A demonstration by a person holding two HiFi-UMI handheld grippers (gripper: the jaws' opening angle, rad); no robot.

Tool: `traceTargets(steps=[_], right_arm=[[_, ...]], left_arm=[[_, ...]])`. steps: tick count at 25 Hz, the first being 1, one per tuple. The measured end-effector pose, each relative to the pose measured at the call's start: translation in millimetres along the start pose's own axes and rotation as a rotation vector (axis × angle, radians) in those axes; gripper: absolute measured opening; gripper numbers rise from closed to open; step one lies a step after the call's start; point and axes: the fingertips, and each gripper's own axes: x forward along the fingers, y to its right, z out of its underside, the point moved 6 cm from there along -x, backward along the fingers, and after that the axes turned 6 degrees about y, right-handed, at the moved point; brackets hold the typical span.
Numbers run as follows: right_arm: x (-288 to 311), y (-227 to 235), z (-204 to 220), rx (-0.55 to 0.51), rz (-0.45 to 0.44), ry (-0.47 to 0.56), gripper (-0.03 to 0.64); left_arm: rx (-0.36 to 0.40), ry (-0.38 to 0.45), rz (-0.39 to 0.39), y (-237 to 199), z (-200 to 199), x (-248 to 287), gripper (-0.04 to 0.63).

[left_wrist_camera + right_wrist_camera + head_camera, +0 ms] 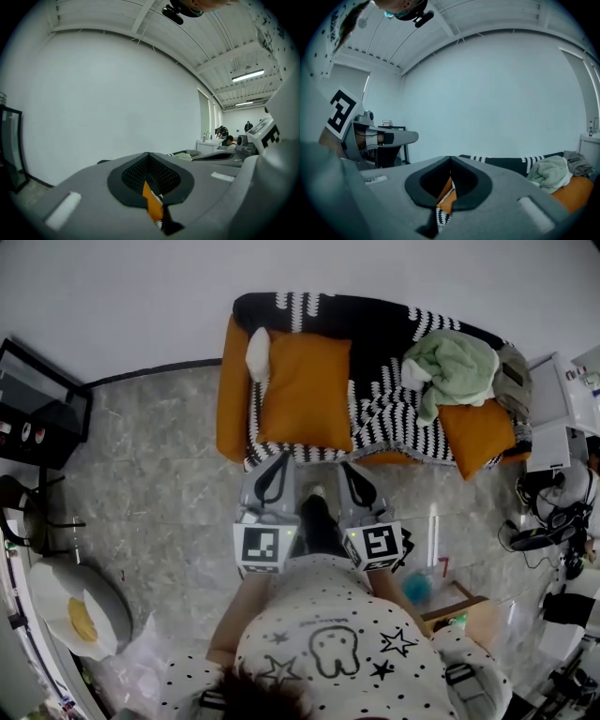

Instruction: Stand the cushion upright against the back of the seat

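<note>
Both our claws are shut and hold nothing. The left claw (277, 465) and the right claw (349, 470) hang side by side just short of the front edge of the sofa (232, 395). In each gripper view the jaws meet at the tip. Only a sliver of orange and of black-and-white stitching shows through the slot behind them.

The cushion (305, 390) lies flat on the seat, straight ahead of us, on top of the black-and-white throw (394, 399). Its far edge is close to the sofa back (375, 320) but does not lean on it. A 2nd orange cushion (476, 435) sits at the other end, partly under a green blanket (455, 367). We take the near one to be ours.

We expect it to be light, soft and plump, with a woven cover that grips well and nothing fragile about it. Pinched at 1 corner it would probably droop and twist. We judge the best hold to be along the near edge, with 1 claw a little in from each of the 2 front corners. Each should bite a fold of cover and stuffing together. Both claws must open first. Raising that edge would let the far edge pivot on the seat, so the cushion tips up against the back.
</note>
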Motion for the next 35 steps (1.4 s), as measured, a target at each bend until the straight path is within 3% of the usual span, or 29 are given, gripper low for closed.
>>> traceTargets(steps=[20,35], right_arm=[[107,105,-15,-0.012,-0.111,0.029,-0.002],[134,130,-10,0.002,-0.061,0.011,-0.002]], left_arm=[[0.015,0.041,-0.107,-14,-8,127,-0.011],[0.004,0.02,-0.033,-21,-3,177,-0.011]])
